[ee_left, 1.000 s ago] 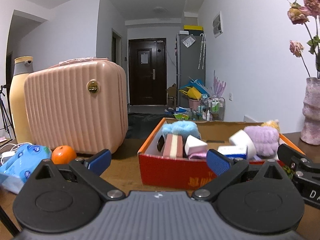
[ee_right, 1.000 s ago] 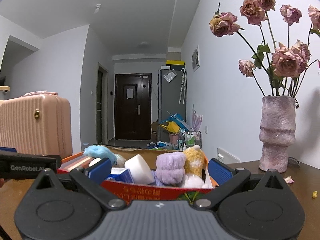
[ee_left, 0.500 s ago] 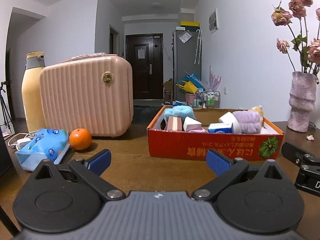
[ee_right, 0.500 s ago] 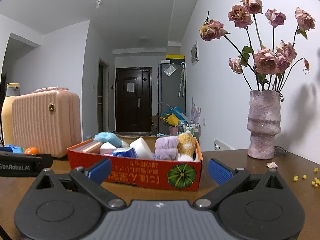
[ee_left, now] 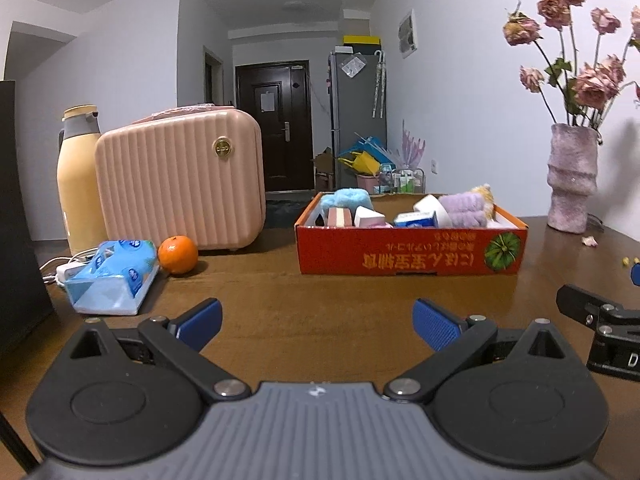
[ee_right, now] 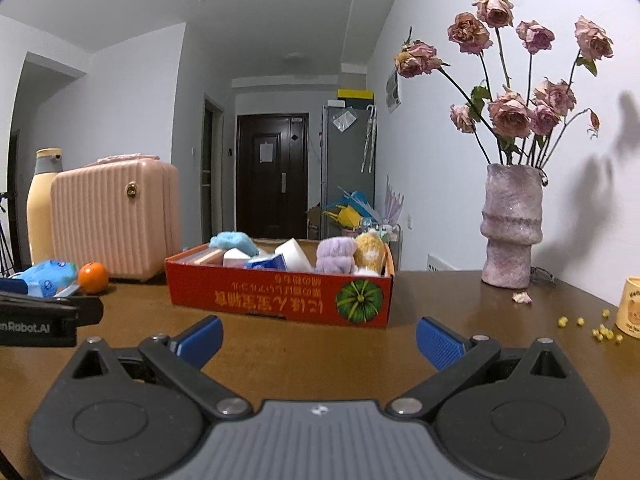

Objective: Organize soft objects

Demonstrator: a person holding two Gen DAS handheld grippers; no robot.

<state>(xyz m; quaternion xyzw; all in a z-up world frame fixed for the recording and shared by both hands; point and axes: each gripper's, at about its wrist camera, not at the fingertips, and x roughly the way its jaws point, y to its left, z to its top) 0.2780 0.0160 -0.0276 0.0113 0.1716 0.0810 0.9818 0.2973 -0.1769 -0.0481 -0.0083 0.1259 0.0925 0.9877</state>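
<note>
In the left wrist view, the left gripper sits at the bottom centre over the brown table, its jaws spread wide with nothing between them. The red box, mid-frame right of centre, holds a blue cloth, a purple towel and sponges. A pink case and an orange stand at left.

In the right wrist view, the right gripper is likewise released and empty. The box lies at centre, a vase at right.
</note>
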